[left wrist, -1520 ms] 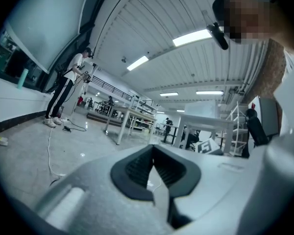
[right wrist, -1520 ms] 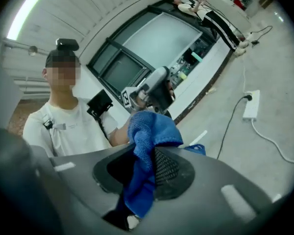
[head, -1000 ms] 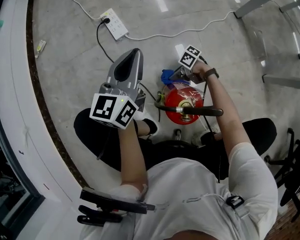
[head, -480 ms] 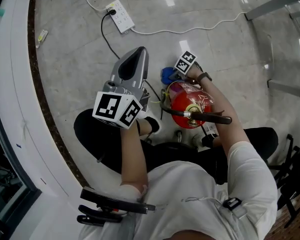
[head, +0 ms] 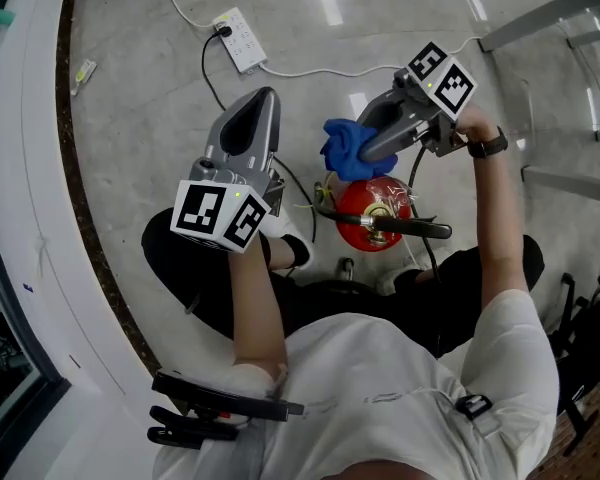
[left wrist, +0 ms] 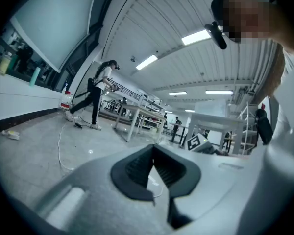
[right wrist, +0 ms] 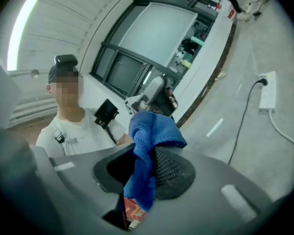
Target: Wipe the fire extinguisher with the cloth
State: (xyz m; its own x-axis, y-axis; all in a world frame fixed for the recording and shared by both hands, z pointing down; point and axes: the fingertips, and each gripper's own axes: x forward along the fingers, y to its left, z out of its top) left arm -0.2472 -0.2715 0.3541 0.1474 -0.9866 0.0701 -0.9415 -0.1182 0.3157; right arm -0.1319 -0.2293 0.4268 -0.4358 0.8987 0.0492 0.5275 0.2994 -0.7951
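Note:
A red fire extinguisher (head: 365,204) with a black handle (head: 405,227) stands on the floor between the person's legs. My right gripper (head: 366,152) is raised above its far side and is shut on a bunched blue cloth (head: 344,148). The cloth hangs off the jaw tips, clear of the red body. In the right gripper view the cloth (right wrist: 148,131) is pinched in the right gripper (right wrist: 147,156), and a scrap of red label (right wrist: 132,211) shows below. My left gripper (head: 263,98) hovers left of the extinguisher, shut and holding nothing; its tips (left wrist: 153,147) meet.
A white power strip (head: 240,40) and its white cable (head: 310,71) lie on the grey floor beyond. A curved white ledge (head: 40,218) runs along the left. Metal table legs (head: 550,13) stand at upper right. Black chair parts (head: 590,348) sit at right. A black clamp (head: 215,413) lies at bottom left.
My right gripper has risen with the blue cloth from low behind the extinguisher to above it. The extinguisher stands a little more upright. The left gripper has barely shifted.

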